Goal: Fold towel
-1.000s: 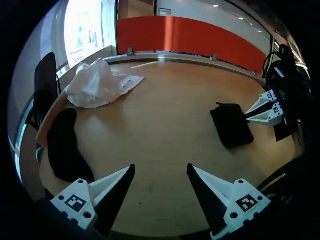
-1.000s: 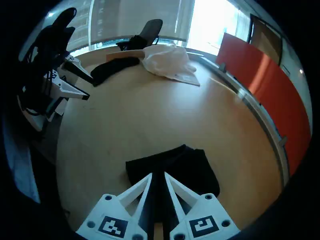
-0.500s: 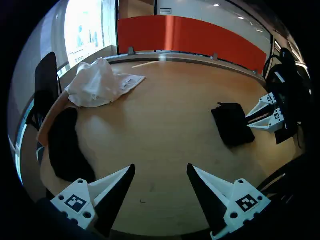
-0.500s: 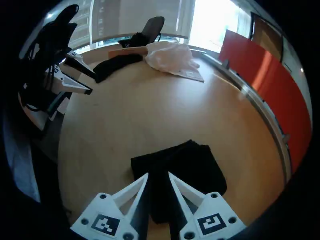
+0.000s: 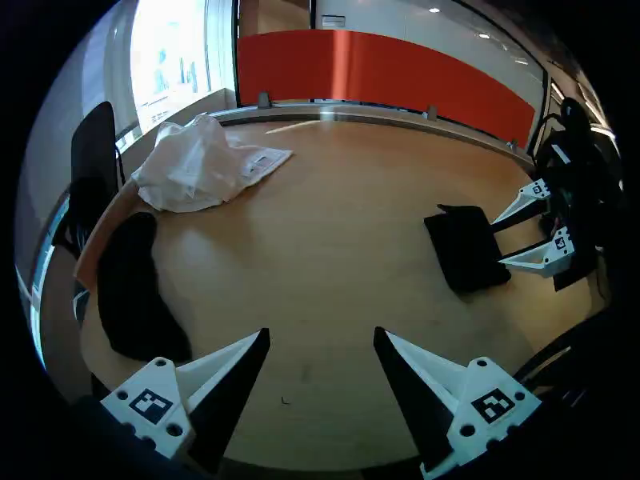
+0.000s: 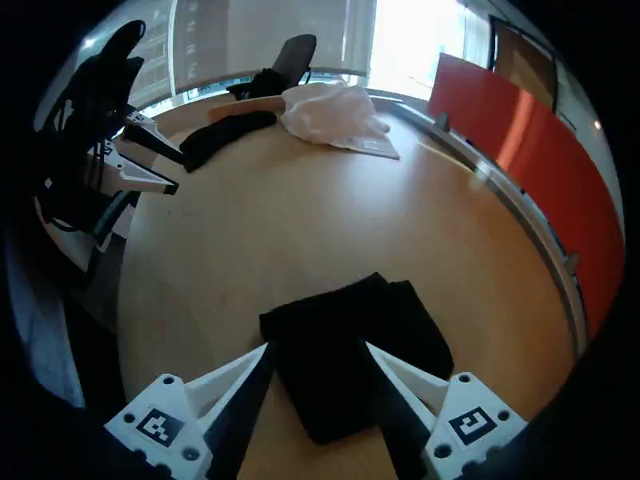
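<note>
the folded black towel (image 6: 376,320) is lying on the table (image 6: 280,216) right between the wide-open, empty fingers (image 6: 244,384) of the right gripper (image 6: 318,348), while the left gripper (image 5: 320,332) is hanging open and empty far away.

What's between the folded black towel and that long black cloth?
Nothing: only bare light wooden tabletop separates folded black towel from long black cloth, in the left gripper view.

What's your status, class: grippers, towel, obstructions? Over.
Left gripper open, above bare table. Right gripper open, over folded black towel. White cloth and other dark cloth lie well apart from it.
</note>
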